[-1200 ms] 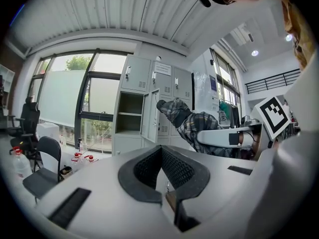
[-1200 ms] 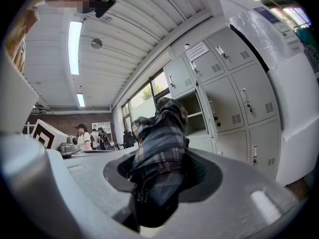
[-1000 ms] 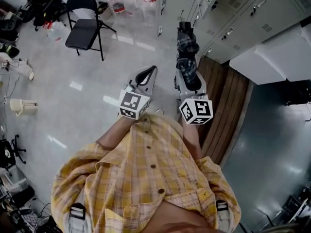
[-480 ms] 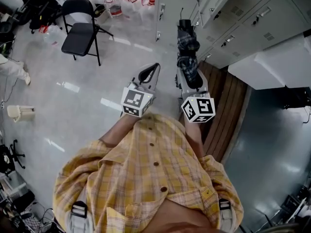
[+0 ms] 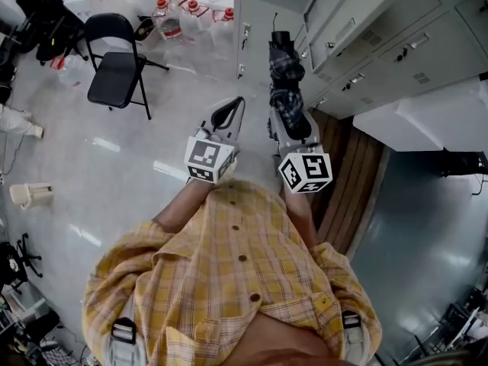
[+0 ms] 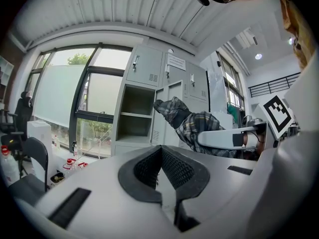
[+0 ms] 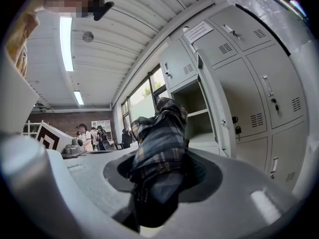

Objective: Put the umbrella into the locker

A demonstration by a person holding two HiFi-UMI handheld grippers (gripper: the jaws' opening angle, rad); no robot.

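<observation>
Ahead, an open locker (image 6: 135,103) with one shelf (image 6: 134,114) was faced. A folded plaid umbrella (image 5: 288,90) was pinched by the right hand-held gripper (image 7: 159,171), outside the locker and pointed toward it. The left hand-held gripper (image 6: 160,151) was pressed together on nothing. A folding chair (image 5: 114,67) and red-capped bottles (image 5: 191,10) were seen on the floor (image 5: 152,151); a locker label (image 7: 198,32) could not be read.

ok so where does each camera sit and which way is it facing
Head view: on the person's head, facing steeply down at the floor; shows the yellow shirt, left claw and right claw.
Left gripper view: on the left claw, looking along its shut, empty jaws at the open locker.
Right gripper view: on the right claw, looking along jaws clamped on the umbrella.
Shared: both gripper views show the umbrella and the open locker.
</observation>
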